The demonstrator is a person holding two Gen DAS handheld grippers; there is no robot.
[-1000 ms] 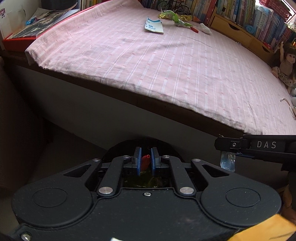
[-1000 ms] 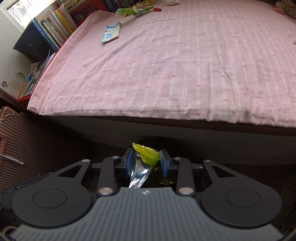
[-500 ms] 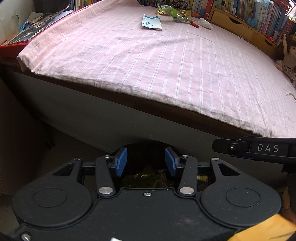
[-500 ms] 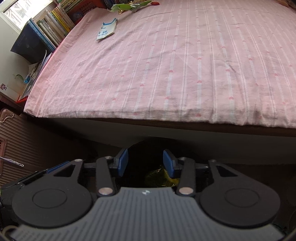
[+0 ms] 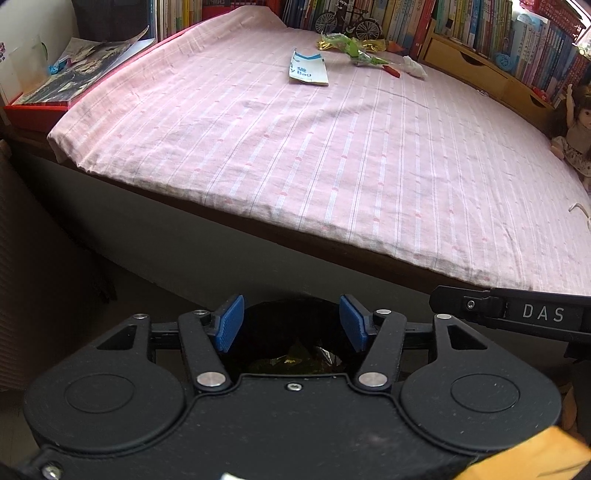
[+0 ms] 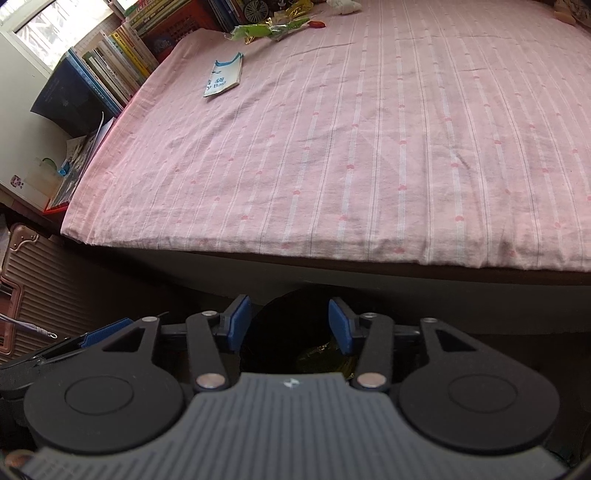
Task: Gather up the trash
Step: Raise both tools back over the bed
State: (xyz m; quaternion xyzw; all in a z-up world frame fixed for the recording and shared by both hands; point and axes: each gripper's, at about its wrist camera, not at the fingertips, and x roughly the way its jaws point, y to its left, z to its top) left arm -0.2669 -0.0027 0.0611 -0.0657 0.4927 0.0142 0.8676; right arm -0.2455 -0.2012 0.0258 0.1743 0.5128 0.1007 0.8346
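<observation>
Both grippers hover over a dark round bin (image 5: 291,314) (image 6: 291,332) on the floor beside the bed. My left gripper (image 5: 291,323) is open, nothing between its blue pads; crumpled wrappers (image 5: 291,360) lie in the bin below. My right gripper (image 6: 290,325) is open too, with a yellow-green wrapper (image 6: 325,354) down in the bin. At the bed's far end lie a white-and-blue paper bag (image 5: 308,70) (image 6: 223,75), green and gold wrappers (image 5: 351,48) (image 6: 266,31), a red scrap (image 5: 392,71) (image 6: 317,24) and a white tissue (image 5: 414,67) (image 6: 341,4).
The pink striped bed (image 5: 332,155) (image 6: 351,147) fills the middle. Bookshelves (image 5: 480,26) line its far side, with a doll (image 5: 576,136) at right. A red tray of papers (image 5: 74,81) sits at left. A ribbed suitcase (image 6: 40,280) stands left of the bin.
Both grippers opened and let go: the left dropped a red piece, the right a yellow-green wrapper, into the bin. Both have since lifted a little.
</observation>
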